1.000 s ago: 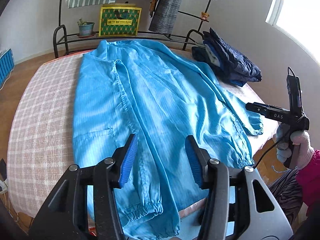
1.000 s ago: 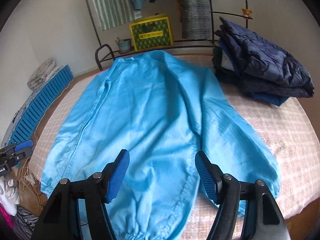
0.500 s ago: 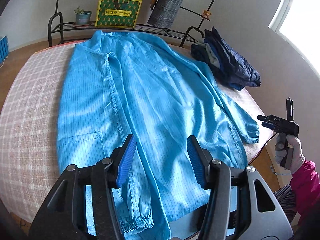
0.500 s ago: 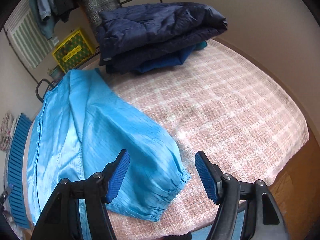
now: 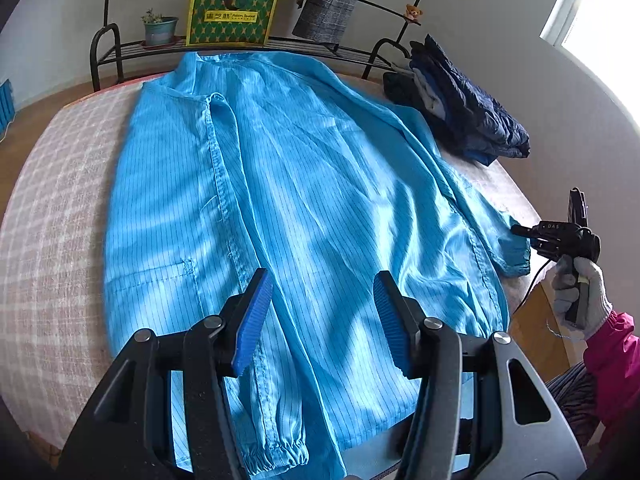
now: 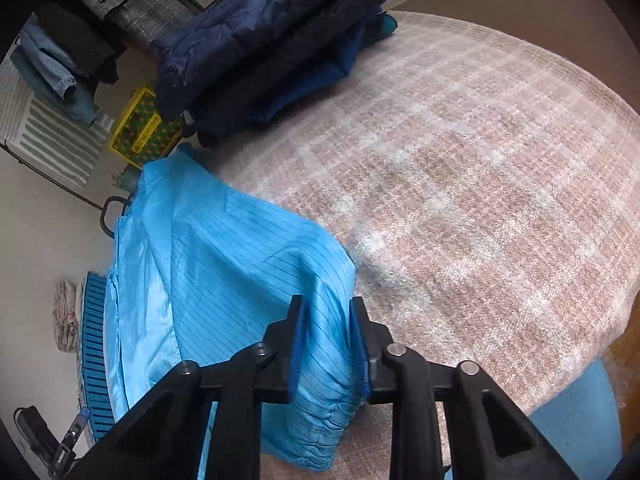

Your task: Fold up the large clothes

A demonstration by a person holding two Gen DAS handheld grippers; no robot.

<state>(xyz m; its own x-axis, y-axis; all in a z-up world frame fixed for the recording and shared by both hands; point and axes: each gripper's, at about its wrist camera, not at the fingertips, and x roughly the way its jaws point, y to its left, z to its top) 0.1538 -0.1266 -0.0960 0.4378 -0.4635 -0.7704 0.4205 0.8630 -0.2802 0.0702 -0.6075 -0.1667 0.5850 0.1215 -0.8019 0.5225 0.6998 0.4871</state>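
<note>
Blue pinstriped coat (image 5: 304,184) lies flat on checkered bedcover (image 5: 60,208), filling frame centre. Right gripper (image 6: 326,344) jaws just closed, pinching the sleeve cuff (image 6: 320,380) at lower centre. Left gripper (image 5: 322,320) half open above the coat's hem, holding nothing.

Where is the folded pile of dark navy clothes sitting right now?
The navy pile lies at the far right corner of the checked bed cover in the left wrist view, just beyond the blue coat and beside the black metal rack.
</note>
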